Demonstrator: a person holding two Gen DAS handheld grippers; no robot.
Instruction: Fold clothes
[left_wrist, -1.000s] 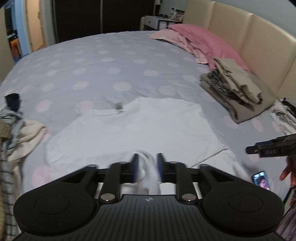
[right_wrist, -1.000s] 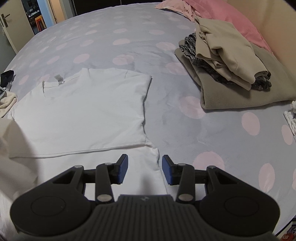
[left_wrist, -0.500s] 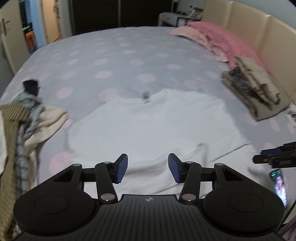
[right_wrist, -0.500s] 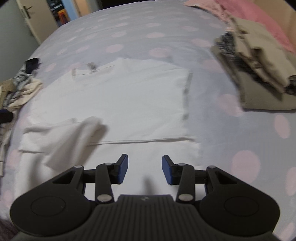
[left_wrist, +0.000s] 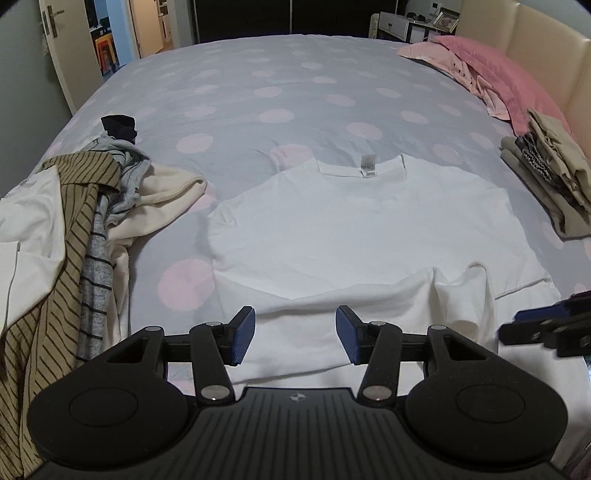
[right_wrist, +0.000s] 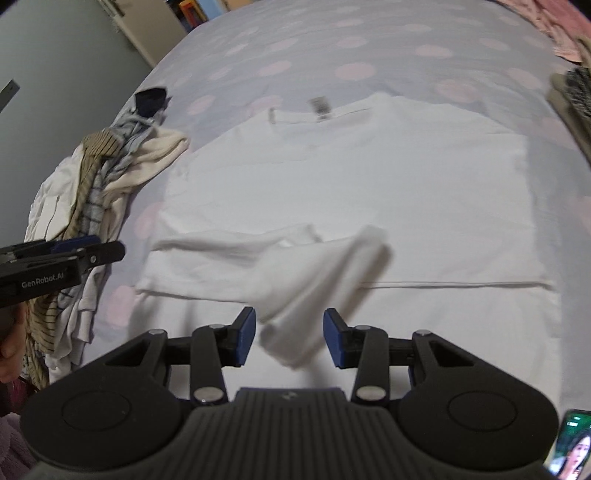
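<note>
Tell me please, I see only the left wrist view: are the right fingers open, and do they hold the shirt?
Observer: They are open. At the right gripper a loose flap of the shirt shows between the fingers, but they do not press it.
Operator: Is anything near that gripper that I cannot see?
Observer: Yes. A phone with a lit screen shows at the bottom right corner, beside the gripper's body.
Operator: Where is my left gripper from there?
Observer: The left gripper comes in from the left edge, in front of the pile of clothes.
</note>
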